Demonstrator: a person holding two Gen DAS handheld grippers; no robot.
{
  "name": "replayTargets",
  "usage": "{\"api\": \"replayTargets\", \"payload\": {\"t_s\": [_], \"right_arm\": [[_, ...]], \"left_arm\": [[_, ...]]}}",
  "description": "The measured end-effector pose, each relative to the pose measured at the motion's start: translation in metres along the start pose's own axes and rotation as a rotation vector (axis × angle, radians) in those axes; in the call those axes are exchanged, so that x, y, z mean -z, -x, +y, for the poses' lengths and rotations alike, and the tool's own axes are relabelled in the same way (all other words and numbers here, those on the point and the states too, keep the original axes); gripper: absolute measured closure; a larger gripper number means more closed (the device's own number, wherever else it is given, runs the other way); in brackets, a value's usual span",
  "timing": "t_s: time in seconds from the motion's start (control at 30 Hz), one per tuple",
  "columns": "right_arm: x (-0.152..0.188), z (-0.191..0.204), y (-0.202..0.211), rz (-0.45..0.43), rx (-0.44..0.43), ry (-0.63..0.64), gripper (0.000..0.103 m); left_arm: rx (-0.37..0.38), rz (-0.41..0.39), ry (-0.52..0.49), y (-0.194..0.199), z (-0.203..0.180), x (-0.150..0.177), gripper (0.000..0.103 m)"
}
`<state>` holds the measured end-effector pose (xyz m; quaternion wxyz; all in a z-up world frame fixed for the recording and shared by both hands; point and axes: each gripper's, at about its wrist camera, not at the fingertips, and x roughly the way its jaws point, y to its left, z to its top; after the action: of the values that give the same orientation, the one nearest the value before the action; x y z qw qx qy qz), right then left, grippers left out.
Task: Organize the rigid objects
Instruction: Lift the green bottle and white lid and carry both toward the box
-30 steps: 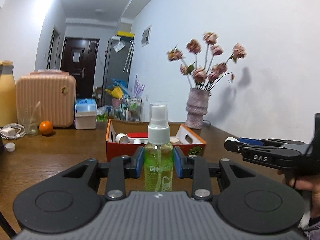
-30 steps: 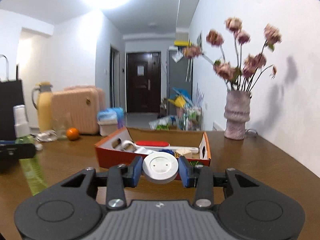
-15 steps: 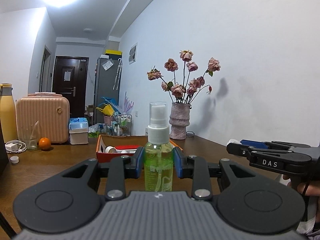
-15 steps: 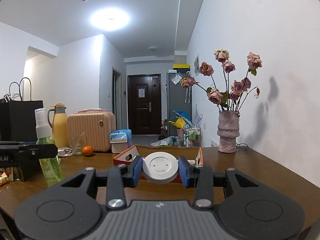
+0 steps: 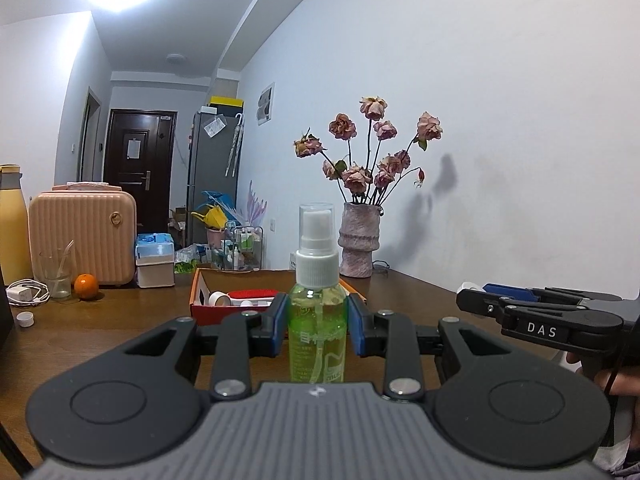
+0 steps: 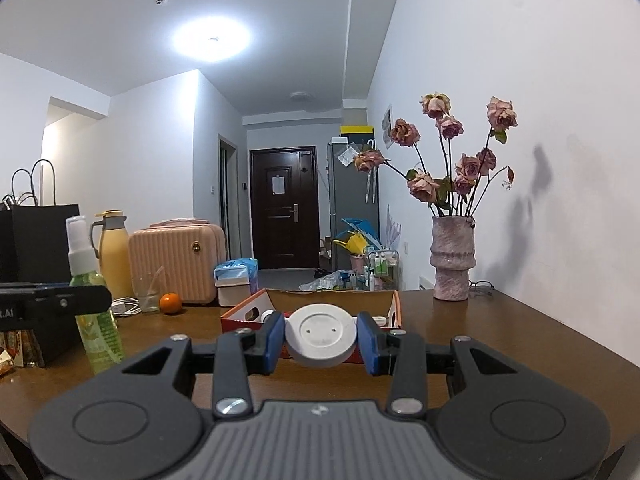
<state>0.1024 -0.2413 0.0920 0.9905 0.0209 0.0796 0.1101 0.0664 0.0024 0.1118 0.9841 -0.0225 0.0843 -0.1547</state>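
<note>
Transport looks to be the step in hand: both grippers are loaded and held back from the orange cardboard box (image 6: 394,312) that sits open on the wooden table (image 6: 520,344). The left gripper (image 5: 318,326) has its blue-padded jaws clamped on a green spray bottle (image 5: 318,336), which stands upright between them with its white pump and clear cap above the grip. The right gripper (image 6: 321,338) has its jaws closed on a white round disc (image 6: 322,334), held on edge so its flat face with two small holes looks back at the camera. From the right wrist view the bottle and the left gripper show at the left edge, near a black paper bag (image 6: 38,240).

The box lies straight ahead of both grippers, and already holds a red-handled item and some small white pieces; what they are is too small to tell. Beyond it stand a pink vase of dried roses (image 5: 360,246), a peach suitcase (image 5: 82,234), a glass (image 5: 56,274) and an orange (image 5: 86,286).

Next, I judge, each gripper must travel forward over the box rim, lower its load into a free spot and only then open. The tall bottle may tip if released upright among loose contents.
</note>
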Motion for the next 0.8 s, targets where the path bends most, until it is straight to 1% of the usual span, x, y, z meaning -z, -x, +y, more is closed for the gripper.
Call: {"api": "replayTargets", "payload": {"t_s": [0.23,0.43,0.6,0.8], "right_arm": [[0.003,-0.010,-0.021,0.029,0.018,-0.009,0.065],[0.002,-0.024,-0.052,0.061,0.040,-0.024,0.065],[-0.003,-0.035,-0.095,0.088,0.047,-0.022,0.065],[-0.003,-0.050,-0.154,0.131,0.049,-0.028,0.065]], "left_arm": [[-0.002,0.024,-0.007,-0.022,0.007,-0.002,0.072],[-0.022,0.061,-0.006,-0.060,0.023,-0.005,0.072],[-0.043,0.088,-0.016,-0.102,0.041,-0.010,0.072],[-0.064,0.132,-0.021,-0.157,0.062,-0.007,0.072]]}}
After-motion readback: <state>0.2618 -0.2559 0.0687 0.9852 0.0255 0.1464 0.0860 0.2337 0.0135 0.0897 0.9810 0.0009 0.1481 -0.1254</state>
